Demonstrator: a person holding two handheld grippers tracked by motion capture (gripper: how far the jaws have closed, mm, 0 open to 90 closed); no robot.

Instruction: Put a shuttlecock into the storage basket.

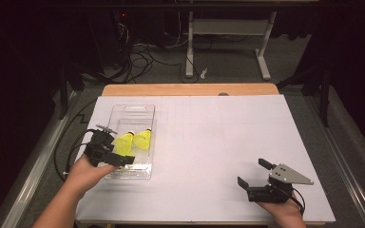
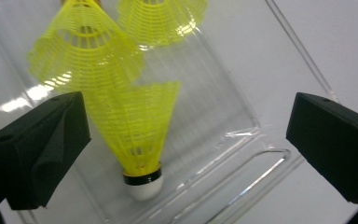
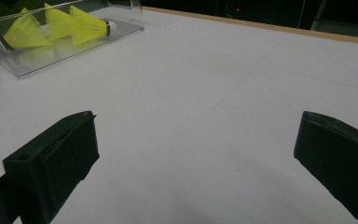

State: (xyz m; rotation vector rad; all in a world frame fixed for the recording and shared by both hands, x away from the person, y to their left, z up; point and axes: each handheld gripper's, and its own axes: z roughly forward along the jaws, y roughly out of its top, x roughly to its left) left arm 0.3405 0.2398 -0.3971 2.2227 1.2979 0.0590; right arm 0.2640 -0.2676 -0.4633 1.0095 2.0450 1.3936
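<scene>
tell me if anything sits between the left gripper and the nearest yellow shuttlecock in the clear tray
Nothing visible does. The left gripper hangs open over the clear tray, and the nearest shuttlecock lies between its jaws, close to one jaw. Two more shuttlecocks lie just beyond it.

The clear plastic tray [image 1: 148, 114] is the landmark. Inside it, three yellow shuttlecocks [image 2: 137, 126] crowd the near half, and the left gripper [image 1: 115, 153] hangs jaws apart over its near edge. Right of the tray, the white tabletop [image 1: 218, 137] lies open as far as the right gripper [image 1: 252, 173].
</scene>
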